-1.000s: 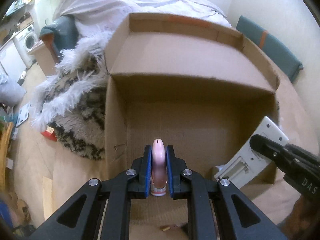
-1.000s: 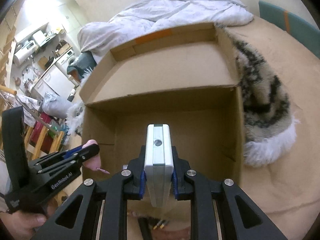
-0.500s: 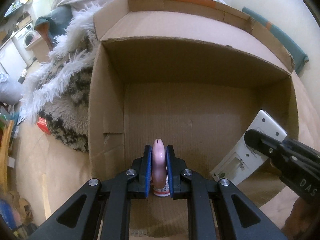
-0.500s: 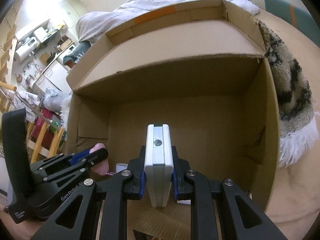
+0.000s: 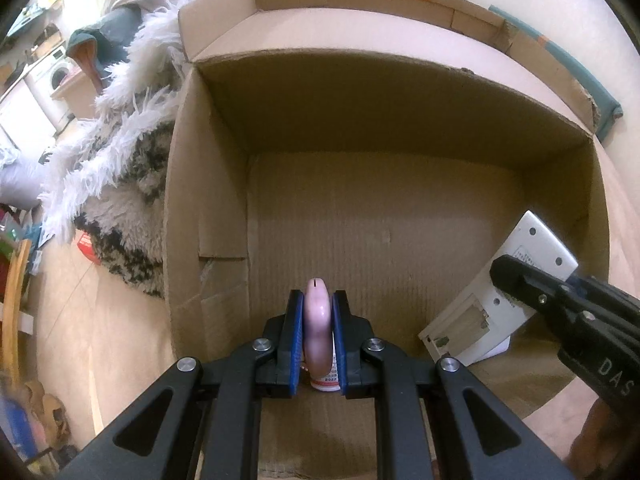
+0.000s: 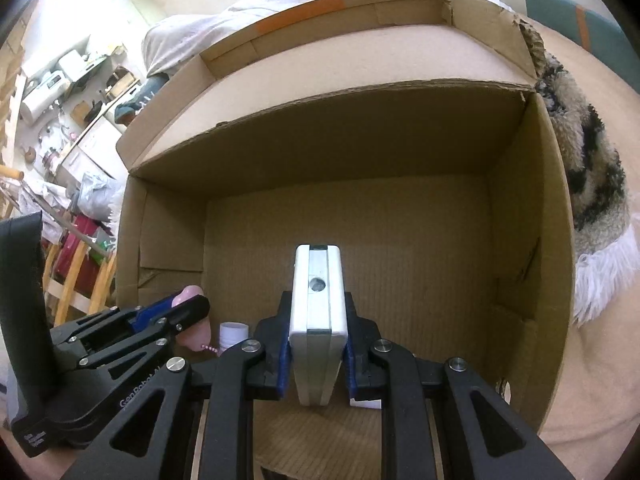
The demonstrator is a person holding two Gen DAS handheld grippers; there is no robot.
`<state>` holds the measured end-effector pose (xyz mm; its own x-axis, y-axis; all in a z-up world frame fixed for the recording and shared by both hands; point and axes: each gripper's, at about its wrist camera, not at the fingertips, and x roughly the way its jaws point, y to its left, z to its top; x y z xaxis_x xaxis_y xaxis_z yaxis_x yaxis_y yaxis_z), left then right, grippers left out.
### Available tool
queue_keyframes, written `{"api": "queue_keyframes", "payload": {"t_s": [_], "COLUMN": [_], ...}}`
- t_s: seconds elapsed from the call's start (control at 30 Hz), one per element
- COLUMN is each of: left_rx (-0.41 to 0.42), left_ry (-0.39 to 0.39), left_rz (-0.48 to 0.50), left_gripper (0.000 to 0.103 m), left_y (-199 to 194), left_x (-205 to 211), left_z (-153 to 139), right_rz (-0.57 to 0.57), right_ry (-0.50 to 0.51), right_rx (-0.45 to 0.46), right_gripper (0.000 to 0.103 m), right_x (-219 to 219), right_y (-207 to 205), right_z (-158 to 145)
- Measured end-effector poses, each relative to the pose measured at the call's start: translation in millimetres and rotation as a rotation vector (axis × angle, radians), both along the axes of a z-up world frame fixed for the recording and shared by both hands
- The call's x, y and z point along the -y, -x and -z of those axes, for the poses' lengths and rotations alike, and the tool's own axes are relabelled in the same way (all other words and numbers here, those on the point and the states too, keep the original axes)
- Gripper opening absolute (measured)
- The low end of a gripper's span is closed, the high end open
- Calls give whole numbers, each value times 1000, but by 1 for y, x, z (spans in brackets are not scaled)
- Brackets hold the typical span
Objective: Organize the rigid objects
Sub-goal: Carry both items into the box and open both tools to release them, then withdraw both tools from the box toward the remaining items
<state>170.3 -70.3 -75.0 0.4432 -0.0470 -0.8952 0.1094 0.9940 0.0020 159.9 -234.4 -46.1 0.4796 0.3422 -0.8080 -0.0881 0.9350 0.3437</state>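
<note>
While the left gripper clamps a pink bottle, the right gripper clamps a white device inside the cardboard box.

Warm, dim light — sharp centre (edges warped).

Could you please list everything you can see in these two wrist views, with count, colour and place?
cardboard box: one, brown, open, centre of both views
pink object: one, pink, between the left jaws, low inside the box
white device: one, white with a grey seam, flat and rectangular, between the right jaws, inside the box
white cap: one, white, on the box floor by the pink object
shaggy rug: one, white and black, beside the box
bedding: one heap, pale grey, behind the box
left gripper: one, black with blue pads, shut on the pink object
right gripper: one, black with blue pads, shut on the white device
</note>
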Motion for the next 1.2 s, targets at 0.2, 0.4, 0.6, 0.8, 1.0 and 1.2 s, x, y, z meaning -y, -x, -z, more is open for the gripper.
{"api": "queue_keyframes", "payload": {"t_s": [0.2,0.4,0.6,0.8,1.0,1.2], "left_rx": [-5,-4,-11,8,-3,63], "left_ry": [-2,-1,9,8,22,4], "left_rz": [-4,-7,-9,-19,-16,-11], "left_gripper": [13,13,13,13,23,66], "left_y": [-4,-6,-5,-5,-6,0], "left_x": [0,0,-2,-4,-4,0], "left_z": [4,5,6,3,0,-12], "right_rz": [17,33,63,82,105,114], "right_ry": [9,19,16,32,1,10], "right_rx": [-15,-20,3,49,39,43], "right_gripper": [22,26,59,76,98,102], "right_x": [2,5,9,11,18,21], "right_y": [-3,-5,-5,-3,-4,-2], "right_z": [3,4,-1,-12,-13,-14]}}
